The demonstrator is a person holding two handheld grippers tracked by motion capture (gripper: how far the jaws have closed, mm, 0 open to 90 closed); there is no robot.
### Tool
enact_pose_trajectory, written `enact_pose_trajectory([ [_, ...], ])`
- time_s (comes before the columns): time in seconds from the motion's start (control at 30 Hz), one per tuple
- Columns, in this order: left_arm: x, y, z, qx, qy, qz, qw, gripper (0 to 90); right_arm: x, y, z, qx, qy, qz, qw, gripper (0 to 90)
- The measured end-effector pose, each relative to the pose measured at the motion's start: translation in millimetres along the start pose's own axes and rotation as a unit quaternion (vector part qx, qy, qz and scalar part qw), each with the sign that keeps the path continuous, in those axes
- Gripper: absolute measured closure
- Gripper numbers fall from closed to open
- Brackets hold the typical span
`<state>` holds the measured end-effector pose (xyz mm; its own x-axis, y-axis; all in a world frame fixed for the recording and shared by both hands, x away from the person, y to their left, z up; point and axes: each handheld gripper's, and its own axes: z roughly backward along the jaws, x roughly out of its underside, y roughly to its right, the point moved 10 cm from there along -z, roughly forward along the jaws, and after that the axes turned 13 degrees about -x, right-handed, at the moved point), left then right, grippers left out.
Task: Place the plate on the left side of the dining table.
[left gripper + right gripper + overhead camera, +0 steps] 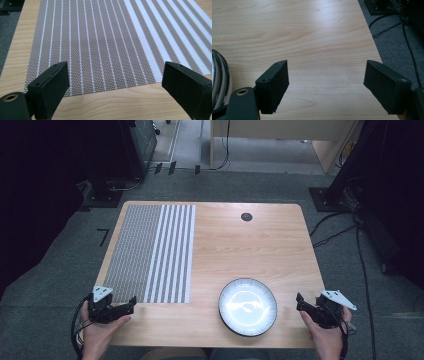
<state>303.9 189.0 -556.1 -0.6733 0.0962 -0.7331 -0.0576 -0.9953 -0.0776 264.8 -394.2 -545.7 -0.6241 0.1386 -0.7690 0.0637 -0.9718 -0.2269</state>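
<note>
Both claws stood wide and empty, the left claw [131, 301] at the striped placemat's [150, 251] near edge, the right claw [300, 299] at three o'clock of the plate [248, 307] on the bench [250, 245]. Approach apparently underway; a grasp seemed next.

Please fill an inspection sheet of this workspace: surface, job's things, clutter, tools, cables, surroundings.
Surface: wooden table, flat, with a dark round grommet near the far edge.
Job's things: striped mat lying flat on the table's left side; plate with dark rim near the front edge, right of the mat, nothing on it.
Clutter: nothing seen.
Tools: left tool open, at the mat's near corner, holding nothing; right tool open, right of the plate, holding nothing.
Cables: several on the floor at right; one trails from the left tool.
Surroundings: grey carpet, dark equipment, wooden furniture behind.
</note>
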Motion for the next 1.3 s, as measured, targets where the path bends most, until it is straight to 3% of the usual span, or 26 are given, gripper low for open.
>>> enact_pose_trajectory([
  [0.2,-6.9,16.4,4.7,0.005,0.01,0.017,0.9998,7.3,-1.3,-10.6,2.1,-0.006,0.001,0.007,1.0,23.3],
  [0.4,-10.3,43.1,7.2,0.021,0.009,0.003,0.9997,7.3,-2.3,-22.0,2.7,-0.011,0.002,0.014,0.9998,23.5],
  [0.57,-16.6,61.7,9.0,0.034,0.01,0.011,0.9993,7.3,-2.6,-27.9,2.1,-0.016,0.001,0.011,0.9998,26.3],
  [0.63,-20.1,69.8,9.0,0.036,0.011,0.011,0.9992,7.3,-5.6,-31.6,2.9,-0.023,0.006,-0.001,0.9997,29.0],
  [0.73,-26.6,86.9,9.8,0.046,0.016,0.006,0.9988,7.3,-7.7,-35.8,3.8,-0.03,0.008,-0.004,0.9995,29.0],
  [0.77,-26.6,86.9,9.8,0.046,0.016,0.006,0.9988,7.3,-8.0,-36.7,4.0,-0.032,0.008,0.0,0.9995,28.8],
  [0.93,-32.9,112.4,12.3,0.064,0.022,-0.004,0.9977,7.3,-8.1,-44.1,4.0,-0.049,0.005,-0.001,0.9988,27.5],
  [0.97,-34.7,122.5,13.1,0.072,0.022,-0.006,0.9971,7.4,-8.0,-45.1,3.9,-0.052,0.004,-0.005,0.9986,27.6],
  [1.3,-39.1,161.8,16.0,0.103,0.02,-0.017,0.9943,7.4,-7.8,-53.7,3.1,-0.071,0.002,-0.008,0.9974,30.6],
])
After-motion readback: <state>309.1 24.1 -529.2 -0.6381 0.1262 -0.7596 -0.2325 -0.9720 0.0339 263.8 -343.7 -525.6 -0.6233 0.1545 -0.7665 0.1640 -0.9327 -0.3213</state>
